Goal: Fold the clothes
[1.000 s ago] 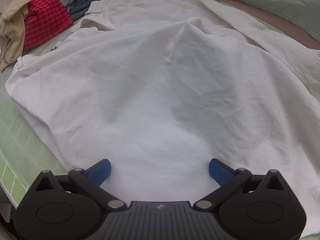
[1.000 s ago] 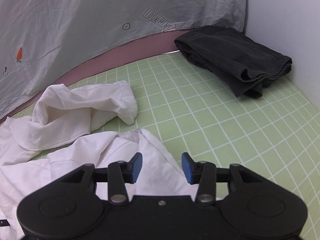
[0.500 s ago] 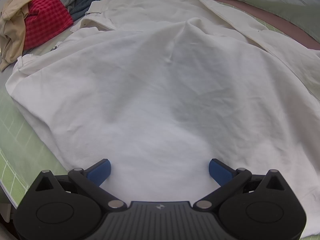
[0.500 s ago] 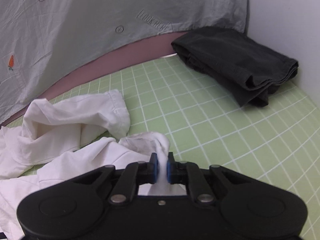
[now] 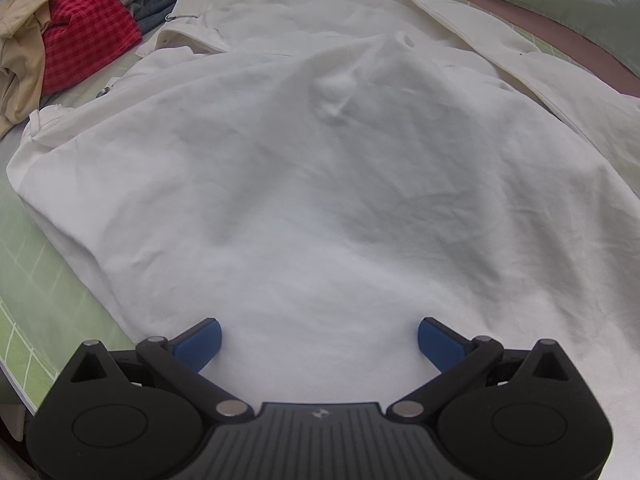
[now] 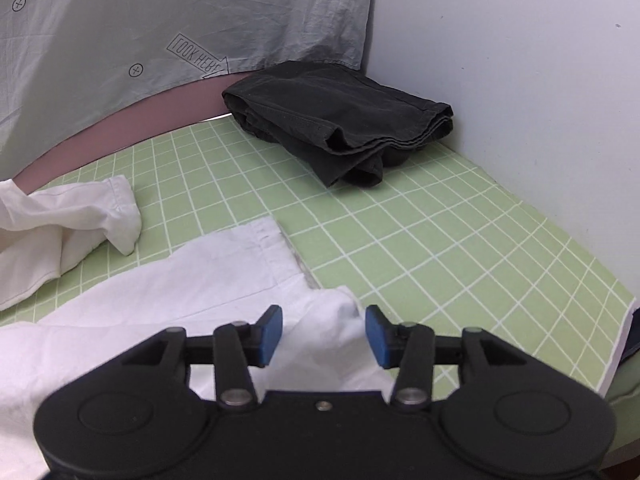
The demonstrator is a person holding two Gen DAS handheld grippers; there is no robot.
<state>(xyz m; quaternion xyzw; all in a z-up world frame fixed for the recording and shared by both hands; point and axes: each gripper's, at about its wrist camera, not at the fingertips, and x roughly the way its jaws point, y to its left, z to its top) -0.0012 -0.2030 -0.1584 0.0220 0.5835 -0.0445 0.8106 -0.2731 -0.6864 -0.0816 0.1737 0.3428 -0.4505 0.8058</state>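
Observation:
A large white shirt (image 5: 320, 168) lies spread over the green grid mat (image 5: 28, 264) and fills the left wrist view. My left gripper (image 5: 319, 338) is open wide, its blue pads resting low over the near part of the cloth, holding nothing. In the right wrist view the shirt's corner (image 6: 240, 264) lies flat on the mat (image 6: 440, 248), with a sleeve cuff (image 6: 116, 208) to the left. My right gripper (image 6: 323, 334) is open, a bunched fold of white cloth lying between its blue pads (image 6: 270, 330).
A folded black garment (image 6: 340, 116) lies at the back right against the white wall (image 6: 520, 60). A grey printed sheet (image 6: 160, 20) hangs behind. A pile with a red checked garment (image 5: 84, 28) sits at the far left. The mat's edge (image 6: 616, 344) is at the right.
My right gripper, shut on the shirt corner half a second ago, has opened and let it go; the corner now lies flatter and farther right. The left gripper stayed open and nearly still.

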